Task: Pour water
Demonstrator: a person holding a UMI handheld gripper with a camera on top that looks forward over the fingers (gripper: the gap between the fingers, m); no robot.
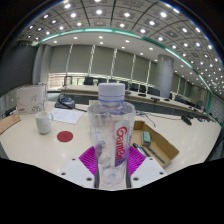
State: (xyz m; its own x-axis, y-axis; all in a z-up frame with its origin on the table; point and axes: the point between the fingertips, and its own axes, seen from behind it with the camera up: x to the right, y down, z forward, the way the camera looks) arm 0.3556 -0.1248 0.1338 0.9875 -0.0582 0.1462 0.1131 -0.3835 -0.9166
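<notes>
A clear plastic water bottle [111, 130] with a pink-lettered label and a pale cap stands upright between my fingers, raised above the table. My gripper [111, 158] is shut on the bottle, and both magenta pads [93, 158] press against its lower body. A small white cup [44, 124] stands on the white table [70, 145], ahead and to the left of the bottle. A red round coaster [66, 136] lies just right of the cup.
A large clear jug [31, 99] stands behind the cup at the left. A brown cardboard box [160, 146] lies to the right of the bottle. Papers and dark items lie farther back on the table, with office desks and windows beyond.
</notes>
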